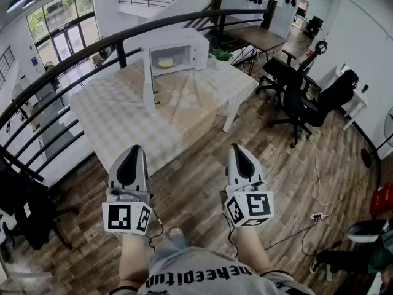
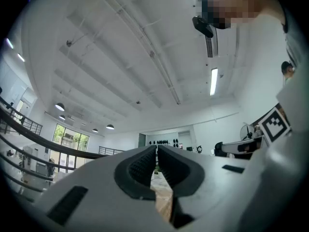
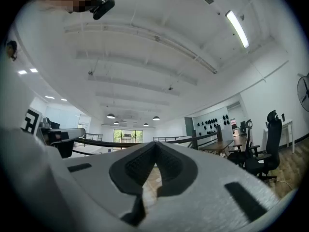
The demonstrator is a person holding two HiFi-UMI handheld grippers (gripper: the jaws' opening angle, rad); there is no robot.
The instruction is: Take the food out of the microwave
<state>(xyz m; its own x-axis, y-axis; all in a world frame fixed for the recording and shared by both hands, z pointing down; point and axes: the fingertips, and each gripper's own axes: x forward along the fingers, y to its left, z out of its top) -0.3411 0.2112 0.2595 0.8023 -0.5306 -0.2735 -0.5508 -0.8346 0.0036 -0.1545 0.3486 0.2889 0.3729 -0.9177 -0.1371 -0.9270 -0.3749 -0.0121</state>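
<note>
At the far side of the table, which has a soft checked cloth over it, the white microwave stands with its door swung fully open, and the food lies inside as a pale yellow piece, I think on a light plate. You hold both grippers well apart from the table, above the wooden floor. The left gripper and the right gripper each have the ribbed black pads pressed together with nothing between them. I judge that you are at the approach step. Next you need to step closer, open one gripper, and reach level into the boxy cavity to take the plate by its thin rim.
</note>
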